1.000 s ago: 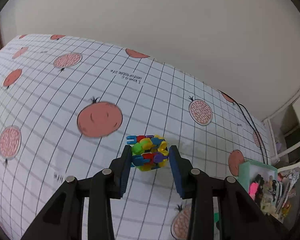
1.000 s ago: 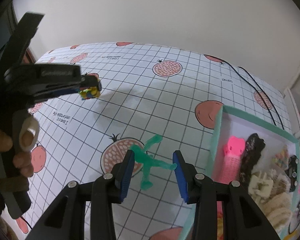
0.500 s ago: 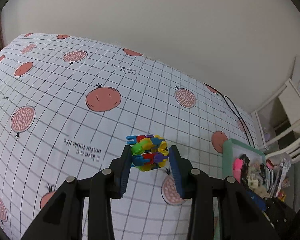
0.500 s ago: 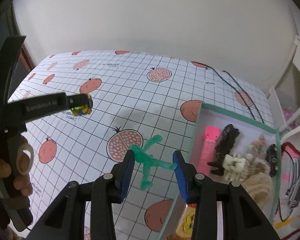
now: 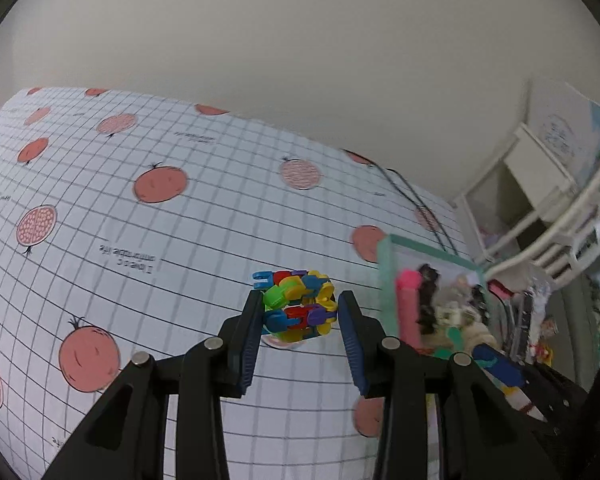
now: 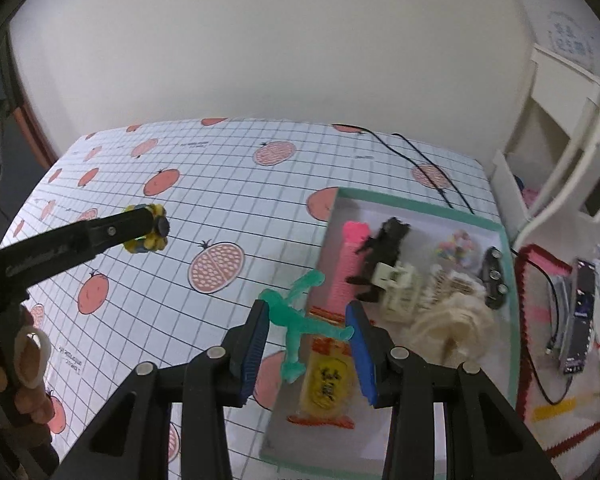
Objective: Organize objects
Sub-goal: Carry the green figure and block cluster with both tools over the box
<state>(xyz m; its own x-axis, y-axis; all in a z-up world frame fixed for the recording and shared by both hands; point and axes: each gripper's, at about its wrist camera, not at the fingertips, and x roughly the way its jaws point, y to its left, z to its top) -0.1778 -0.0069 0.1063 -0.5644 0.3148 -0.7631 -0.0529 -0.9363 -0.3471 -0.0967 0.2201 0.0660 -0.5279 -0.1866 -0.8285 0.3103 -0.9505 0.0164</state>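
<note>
Left hand-held gripper clamps multicoloured plastic link ball; right hand-held gripper pinches translucent green rubbery figure by thin limbs; it could slip short of teal-rimmed box.

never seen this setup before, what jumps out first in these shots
Each gripper carries a toy above the fruit-print tablecloth: the left gripper clamps a multicoloured link toy, the right gripper a translucent green figure. At the table's right end a teal-rimmed box sits crammed with trinkets.
</note>
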